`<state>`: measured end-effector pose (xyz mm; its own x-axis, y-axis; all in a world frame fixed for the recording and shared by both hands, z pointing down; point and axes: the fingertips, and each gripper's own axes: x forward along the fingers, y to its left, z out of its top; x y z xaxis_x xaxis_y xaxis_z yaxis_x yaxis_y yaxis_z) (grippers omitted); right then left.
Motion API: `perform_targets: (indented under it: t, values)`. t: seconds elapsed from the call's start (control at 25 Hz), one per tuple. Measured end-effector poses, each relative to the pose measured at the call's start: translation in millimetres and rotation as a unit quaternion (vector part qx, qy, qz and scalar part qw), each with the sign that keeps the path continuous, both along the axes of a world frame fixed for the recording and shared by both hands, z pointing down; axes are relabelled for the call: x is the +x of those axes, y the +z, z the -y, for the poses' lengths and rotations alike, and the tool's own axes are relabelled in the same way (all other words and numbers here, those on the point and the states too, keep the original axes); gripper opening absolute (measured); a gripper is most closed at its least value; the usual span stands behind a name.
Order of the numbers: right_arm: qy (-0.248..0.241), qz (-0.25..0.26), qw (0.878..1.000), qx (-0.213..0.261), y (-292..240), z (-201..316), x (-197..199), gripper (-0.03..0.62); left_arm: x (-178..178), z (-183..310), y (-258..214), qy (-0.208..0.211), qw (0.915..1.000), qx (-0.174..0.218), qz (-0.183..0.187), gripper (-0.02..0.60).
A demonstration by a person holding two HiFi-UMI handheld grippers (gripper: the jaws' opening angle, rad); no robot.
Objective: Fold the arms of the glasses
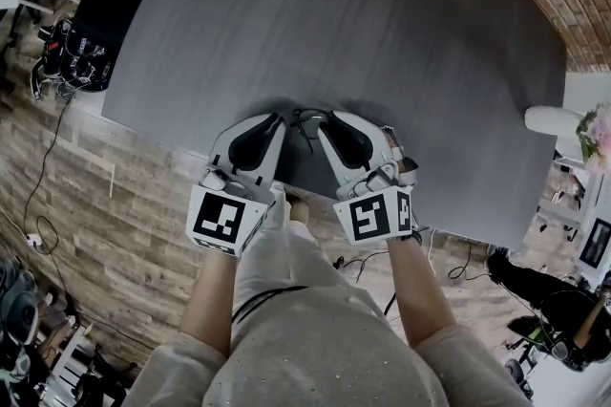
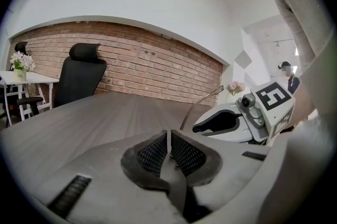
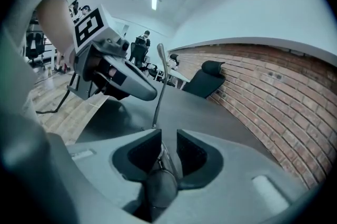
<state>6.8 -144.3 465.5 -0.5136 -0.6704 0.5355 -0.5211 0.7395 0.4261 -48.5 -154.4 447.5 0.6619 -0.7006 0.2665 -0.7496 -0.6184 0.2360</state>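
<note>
Office: desk chair [image 2: 79, 78], brick wall [image 2: 152, 73]

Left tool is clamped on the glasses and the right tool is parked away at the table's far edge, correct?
No. The left tool is clamped on the glasses, but the right tool sits right beside it at the glasses, by the near edge of the table, as the head view shows.

From my remote seat I see the left hand-held gripper [image 1: 279, 120] and the right hand-held gripper [image 1: 327, 118]. Both have smooth white shells, black mesh pads [image 2: 152, 154] and a white cube [image 1: 226, 218] printed with black square markers. The person wears pale beige speckled clothes [image 1: 305, 338] with short sleeves [image 1: 167, 374]. A thin black cable [image 1: 260, 302] runs across them.
</note>
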Motion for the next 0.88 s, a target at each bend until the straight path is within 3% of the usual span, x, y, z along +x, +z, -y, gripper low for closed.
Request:
perform_targets:
  t: [0.24, 0.56, 0.88]
  values:
    - [0.021, 0.068, 0.997, 0.016, -40, -2, 4, 0.081, 1, -1, -12, 0.000, 0.9998, 0.022, -0.001, 0.021]
    - [0.041, 0.208, 0.977, 0.027, -113, -10, -1, 0.080, -2, -9, -19, -0.008, 0.9997, 0.021, -0.002, 0.021]
    - [-0.010, 0.232, 0.973, -0.002, -130, -28, -33, 0.092, -3, -12, -28, -0.016, 0.9992, 0.036, 0.011, 0.021]
